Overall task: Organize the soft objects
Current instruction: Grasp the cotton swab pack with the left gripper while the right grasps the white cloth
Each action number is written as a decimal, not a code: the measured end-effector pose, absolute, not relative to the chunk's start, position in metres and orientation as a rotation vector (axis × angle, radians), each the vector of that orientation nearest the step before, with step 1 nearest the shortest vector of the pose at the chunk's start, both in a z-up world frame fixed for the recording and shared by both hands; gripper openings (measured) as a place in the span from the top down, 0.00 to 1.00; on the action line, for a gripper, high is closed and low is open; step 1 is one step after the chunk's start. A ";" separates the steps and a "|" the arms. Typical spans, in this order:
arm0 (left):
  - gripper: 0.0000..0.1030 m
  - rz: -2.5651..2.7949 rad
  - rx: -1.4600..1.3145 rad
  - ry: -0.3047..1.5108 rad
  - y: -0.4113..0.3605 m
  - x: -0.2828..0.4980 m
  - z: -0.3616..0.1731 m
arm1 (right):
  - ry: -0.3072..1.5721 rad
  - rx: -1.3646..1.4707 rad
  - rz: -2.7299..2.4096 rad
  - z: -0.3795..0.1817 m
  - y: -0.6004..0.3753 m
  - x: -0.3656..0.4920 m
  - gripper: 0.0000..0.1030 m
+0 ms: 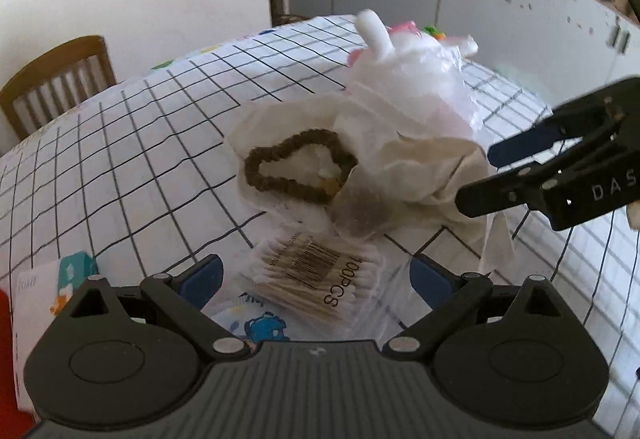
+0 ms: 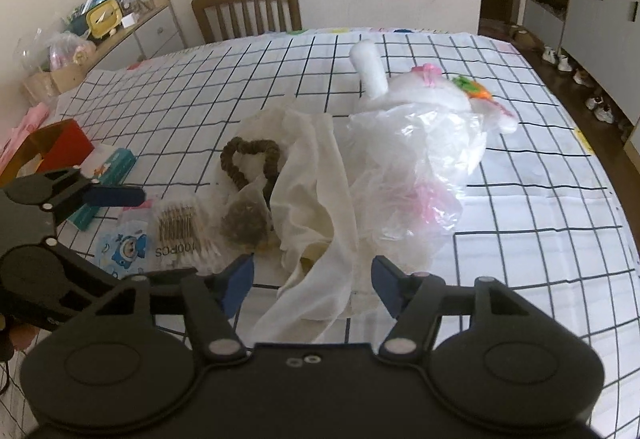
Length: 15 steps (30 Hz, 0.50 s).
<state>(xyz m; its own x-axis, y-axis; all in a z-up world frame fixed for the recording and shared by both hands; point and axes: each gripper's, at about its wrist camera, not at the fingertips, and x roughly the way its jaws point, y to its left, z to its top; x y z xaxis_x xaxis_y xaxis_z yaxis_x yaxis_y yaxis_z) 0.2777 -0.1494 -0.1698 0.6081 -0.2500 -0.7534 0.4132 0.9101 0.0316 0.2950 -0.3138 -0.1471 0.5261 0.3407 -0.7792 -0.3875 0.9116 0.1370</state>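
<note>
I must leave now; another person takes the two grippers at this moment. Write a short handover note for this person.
Left gripper: open, holds nothing, just above the clear packet of cotton swabs.
Right gripper: open, holds nothing; the cream cloth lies between its fingers, not pinched.
Things: brown ring-shaped hair scrunchie on the cloth; white plush rabbit in a clear plastic bag behind it; all on the grid-pattern tablecloth.
Done: nothing looks sorted; the soft things lie in one pile.
Left: pick up the cloth, scrunchie and plush, and arrange them.
</note>
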 end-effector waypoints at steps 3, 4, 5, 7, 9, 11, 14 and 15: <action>0.03 -0.391 0.235 0.841 -0.150 0.283 -0.176 | 0.931 -0.070 0.440 -0.151 -0.311 0.298 0.37; 0.03 -0.392 0.240 0.843 -0.150 0.285 -0.178 | 0.933 -0.075 0.438 -0.152 -0.310 0.299 0.39; 0.03 -0.395 0.247 0.843 -0.151 0.287 -0.180 | 0.933 -0.077 0.435 -0.153 -0.309 0.300 0.43; 0.03 -0.399 0.254 0.845 -0.152 0.291 -0.182 | 0.933 -0.079 0.423 -0.155 -0.309 0.303 0.46; 0.03 -0.408 0.248 0.848 -0.153 0.295 -0.183 | 0.934 -0.079 0.418 -0.157 -0.308 0.305 0.51; 0.03 -0.415 0.243 0.852 -0.153 0.296 -0.184 | 0.940 -0.089 0.408 -0.160 -0.307 0.305 0.58; 0.03 -0.421 0.239 0.853 -0.154 0.295 -0.185 | 0.944 -0.094 0.391 -0.162 -0.307 0.304 0.67; 0.03 -0.419 0.236 0.854 -0.154 0.294 -0.185 | 0.940 -0.095 0.388 -0.161 -0.307 0.303 0.68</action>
<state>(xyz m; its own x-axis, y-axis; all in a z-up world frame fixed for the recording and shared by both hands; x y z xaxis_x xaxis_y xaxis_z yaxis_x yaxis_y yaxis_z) 0.2945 -0.1539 -0.1846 0.5830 -0.2621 -0.7690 0.4481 0.8933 0.0352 0.3029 -0.3074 -0.1614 0.5262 0.2833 -0.8018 -0.3649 0.9269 0.0881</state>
